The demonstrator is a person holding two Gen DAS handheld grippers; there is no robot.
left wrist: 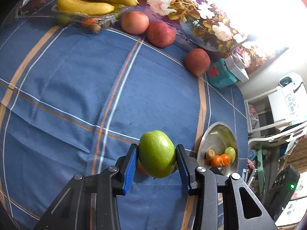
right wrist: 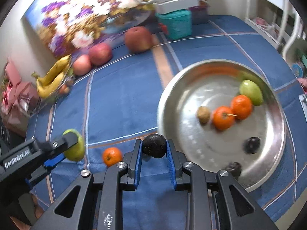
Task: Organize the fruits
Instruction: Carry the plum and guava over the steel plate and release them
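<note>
My left gripper [left wrist: 156,149] is shut on a large green fruit [left wrist: 157,153], held above the blue checked cloth [left wrist: 76,95]; the right wrist view shows the same left gripper [right wrist: 73,143] and green fruit [right wrist: 78,149] at lower left. My right gripper [right wrist: 154,143] is shut on a small dark fruit [right wrist: 154,146], just left of the steel bowl [right wrist: 172,95]. The bowl holds two oranges [right wrist: 223,117], a small green fruit [right wrist: 251,92], a brown fruit [right wrist: 203,114] and two dark fruits [right wrist: 252,144]. A loose orange [right wrist: 111,156] lies on the cloth between the grippers.
Three red apples [left wrist: 161,34] line the back of the table. Bananas [left wrist: 86,2] rest on a clear tray [left wrist: 84,17] of small fruit at the back left. A floral picture [left wrist: 201,9], a teal box [left wrist: 220,74] and a white box [left wrist: 238,67] stand at the back right.
</note>
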